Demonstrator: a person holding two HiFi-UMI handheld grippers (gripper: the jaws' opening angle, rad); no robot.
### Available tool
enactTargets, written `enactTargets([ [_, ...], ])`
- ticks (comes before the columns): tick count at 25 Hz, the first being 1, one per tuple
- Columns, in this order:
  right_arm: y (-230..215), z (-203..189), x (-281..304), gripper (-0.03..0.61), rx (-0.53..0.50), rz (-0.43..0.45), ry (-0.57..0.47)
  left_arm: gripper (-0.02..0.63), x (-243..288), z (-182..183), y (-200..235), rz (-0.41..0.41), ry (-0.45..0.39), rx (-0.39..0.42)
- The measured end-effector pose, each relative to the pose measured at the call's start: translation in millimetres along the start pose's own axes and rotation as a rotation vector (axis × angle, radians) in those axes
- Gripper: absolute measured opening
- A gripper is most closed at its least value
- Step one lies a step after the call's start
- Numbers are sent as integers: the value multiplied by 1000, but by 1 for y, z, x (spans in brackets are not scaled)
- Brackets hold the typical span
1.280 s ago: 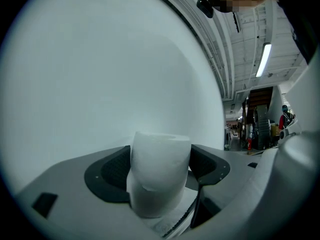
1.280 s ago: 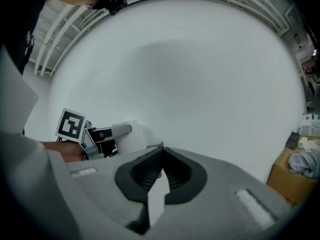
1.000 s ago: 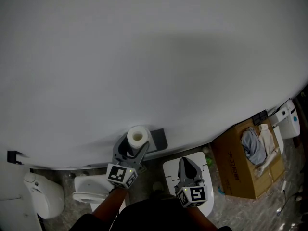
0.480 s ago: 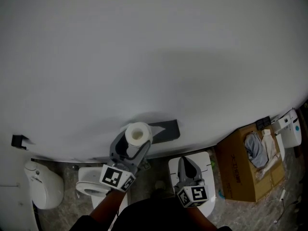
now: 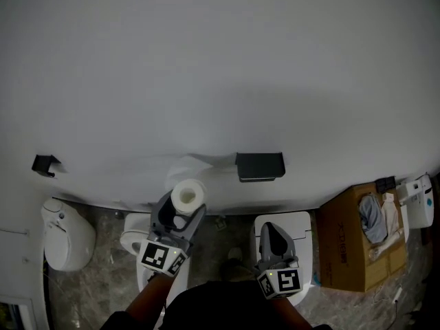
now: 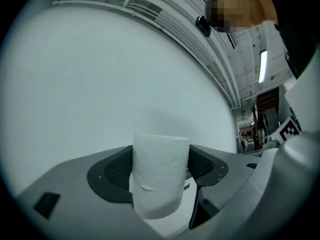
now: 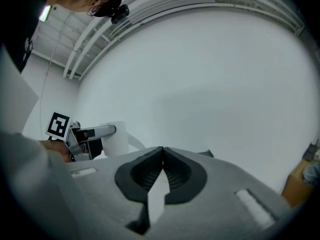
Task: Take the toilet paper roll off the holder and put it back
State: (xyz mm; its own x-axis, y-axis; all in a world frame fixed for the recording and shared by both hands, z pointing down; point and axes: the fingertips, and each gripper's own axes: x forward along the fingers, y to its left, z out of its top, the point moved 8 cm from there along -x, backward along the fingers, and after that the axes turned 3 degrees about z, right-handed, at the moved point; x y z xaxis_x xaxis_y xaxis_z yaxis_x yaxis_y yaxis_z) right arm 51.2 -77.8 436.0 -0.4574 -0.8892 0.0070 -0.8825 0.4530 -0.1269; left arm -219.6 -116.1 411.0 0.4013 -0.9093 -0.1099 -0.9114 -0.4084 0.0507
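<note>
My left gripper (image 5: pixel 180 209) is shut on the white toilet paper roll (image 5: pixel 188 196), which stands upright between the pads with its core hole facing up. In the left gripper view the roll (image 6: pixel 160 176) fills the gap between both jaws. The black holder (image 5: pixel 260 166) sits bare on the white wall, up and to the right of the roll and apart from it. My right gripper (image 5: pixel 269 232) hangs below the holder with its jaws together and nothing in them; its tips (image 7: pixel 162 151) meet. The right gripper view also shows the roll (image 7: pixel 117 136) at the left.
A white toilet (image 5: pixel 302 227) lies under the right gripper and another (image 5: pixel 132 241) under the left. A urinal (image 5: pixel 65 234) stands at the far left, an open cardboard box (image 5: pixel 350 232) with cloth at the right. A small black fitting (image 5: pixel 45 163) is on the wall.
The left gripper has carried the roll left and away from the holder, which now stands bare. Both grippers have drawn back from the wall and the view has shifted.
</note>
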Motion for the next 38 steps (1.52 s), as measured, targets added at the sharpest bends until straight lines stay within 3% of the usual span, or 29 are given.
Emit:
enactTargets([
  [3, 19, 4, -13, -2, -29, 12, -24, 327, -37, -11, 2, 38, 28, -11],
  [12, 57, -21, -47, -2, -93, -4, 38, 327, -120, -38, -6, 98, 100, 4],
  [19, 68, -28, -59, -2, -84, 15, 53, 327, -143, -45, -11, 116, 122, 12],
  [26, 71, -27, -59, -2, -83, 33, 43, 327, -140, -41, -18, 105, 127, -9],
  [32, 51, -16, -53, -2, -87, 23, 6, 327, -106, -32, -26, 56, 112, -46],
  [38, 17, -11, -42, -2, -85, -36, -6, 327, -53, -15, -40, -8, 76, 66],
])
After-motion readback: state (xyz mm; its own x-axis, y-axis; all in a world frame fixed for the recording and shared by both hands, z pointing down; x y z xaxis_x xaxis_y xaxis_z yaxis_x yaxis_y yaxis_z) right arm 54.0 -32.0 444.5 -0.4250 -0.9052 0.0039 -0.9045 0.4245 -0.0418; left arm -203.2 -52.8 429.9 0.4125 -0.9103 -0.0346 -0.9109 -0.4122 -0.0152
